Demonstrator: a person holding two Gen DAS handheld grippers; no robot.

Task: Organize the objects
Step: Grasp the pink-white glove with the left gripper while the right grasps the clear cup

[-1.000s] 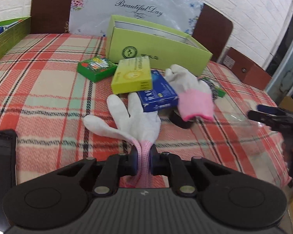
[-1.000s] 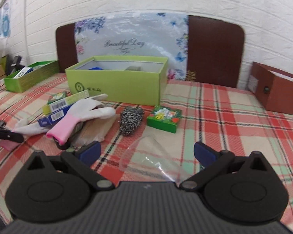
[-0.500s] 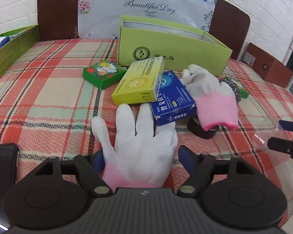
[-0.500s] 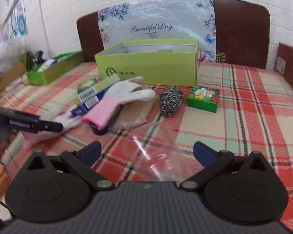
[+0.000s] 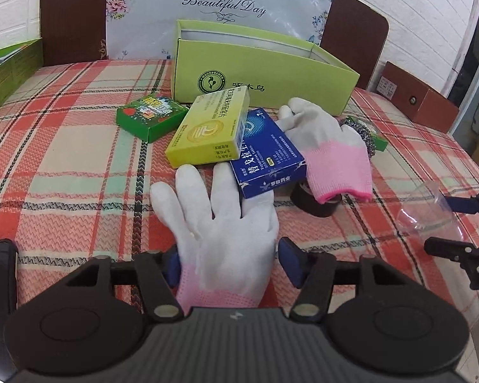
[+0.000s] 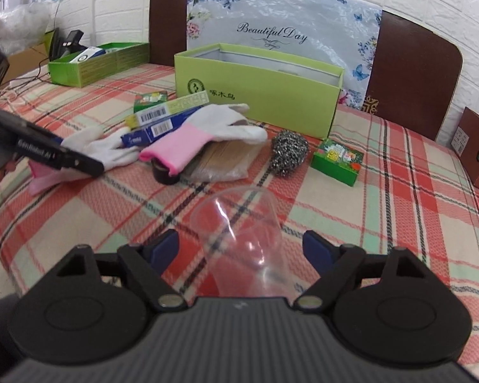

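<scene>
Tongs on the left (image 5: pixel 228 263) are closing around a white glove (image 5: pixel 222 223) (pads not yet pressing); right tongs (image 6: pixel 244 250) are closing around a clear cup (image 6: pixel 239 239), untouched.

Just ahead of the left claw, the white knit glove with a pink cuff (image 5: pixel 220 226) loses its cuff end behind the claw's body. Beyond it, the black tape roll (image 5: pixel 316 204) lies mostly under a second pink-cuffed glove (image 5: pixel 332 156). Farther right, the steel wool scourer (image 5: pixel 362 131) is half hidden. The lime-green open cardboard box (image 5: pixel 265 76) hides its contents.
</scene>
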